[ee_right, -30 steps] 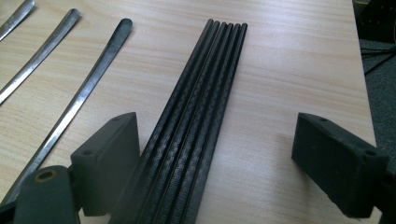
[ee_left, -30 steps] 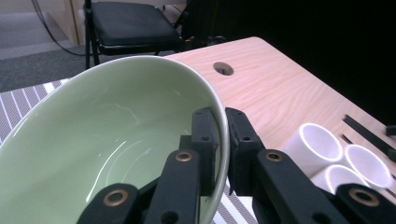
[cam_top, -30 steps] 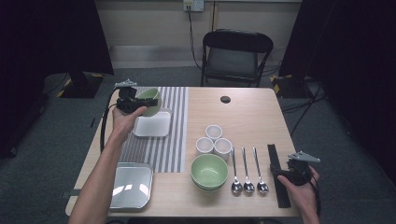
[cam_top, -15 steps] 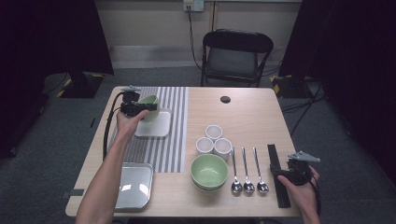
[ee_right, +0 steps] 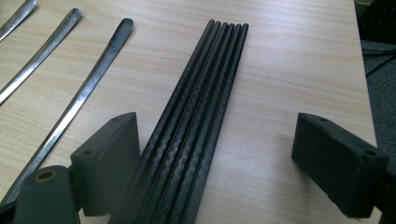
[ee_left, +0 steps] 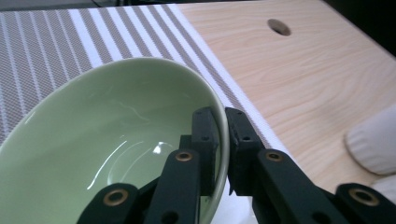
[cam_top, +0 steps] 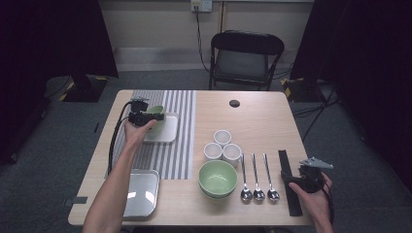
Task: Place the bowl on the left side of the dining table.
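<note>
Change since the earlier frame: the left gripper [cam_top: 145, 115] has come down with the green bowl [ee_left: 107, 144] from above the striped mat [cam_top: 165, 145] to the white plate [cam_top: 163, 128], upper left of the high view. Its fingers [ee_left: 205, 140] are nearly closed, pinching the bowl's rim. The right gripper [cam_top: 306, 177], lower right, is unmoved; its fingers [ee_right: 109, 154] stand wide apart astride the black chopsticks [ee_right: 196, 107] on the counter [cam_top: 262, 121], gripping nothing.
</note>
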{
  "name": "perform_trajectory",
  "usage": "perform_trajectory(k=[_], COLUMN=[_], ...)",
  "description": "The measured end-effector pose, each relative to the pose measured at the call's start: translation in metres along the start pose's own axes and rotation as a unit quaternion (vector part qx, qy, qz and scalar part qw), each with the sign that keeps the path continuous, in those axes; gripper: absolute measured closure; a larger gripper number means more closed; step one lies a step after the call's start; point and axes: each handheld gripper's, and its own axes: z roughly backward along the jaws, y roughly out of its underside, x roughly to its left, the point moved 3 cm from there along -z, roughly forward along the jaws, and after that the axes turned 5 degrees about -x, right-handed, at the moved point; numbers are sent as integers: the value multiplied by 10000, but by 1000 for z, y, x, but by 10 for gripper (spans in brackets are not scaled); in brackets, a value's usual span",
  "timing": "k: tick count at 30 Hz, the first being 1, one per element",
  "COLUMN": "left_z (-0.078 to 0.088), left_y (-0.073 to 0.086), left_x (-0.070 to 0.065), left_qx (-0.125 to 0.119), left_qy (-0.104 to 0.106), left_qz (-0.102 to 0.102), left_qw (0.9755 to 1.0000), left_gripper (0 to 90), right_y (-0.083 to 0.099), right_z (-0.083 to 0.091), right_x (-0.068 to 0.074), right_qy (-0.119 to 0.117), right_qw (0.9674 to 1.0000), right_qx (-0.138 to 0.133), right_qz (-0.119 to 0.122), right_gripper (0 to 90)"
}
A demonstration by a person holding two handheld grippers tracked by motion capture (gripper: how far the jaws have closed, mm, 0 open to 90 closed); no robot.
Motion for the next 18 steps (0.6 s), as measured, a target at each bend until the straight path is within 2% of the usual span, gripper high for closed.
perform_trajectory(k=[3,8,13,16,17,18], left_z=[-3,-9,-12,-14,-14,-15], left_y=[1,4,7,14,14,15], left_x=[-4,-12,-15,-18,-19,-19], left_qx=[31,88,82,106,87,86], left_qy=[-41,-8,33,128,74,103], left_qz=[-99,-151,-124,-139,-179,-136], left_qw=[9999,9998,9999,9998,9998,9998], left_gripper=[837,835,830,823,823,822], right_y=[0,0,0,0,0,0], right_z=[0,0,0,0,0,0], right_x=[0,0,0,0,0,0], right_qy=[0,0,0,-1,0,0], right_qw=[10000,10000,10000,10000,10000,10000], right_qx=[-1,-1,-1,0,0,1], right_qz=[4,4,4,5,4,1], right_gripper=[142,142,143,143,143,143])
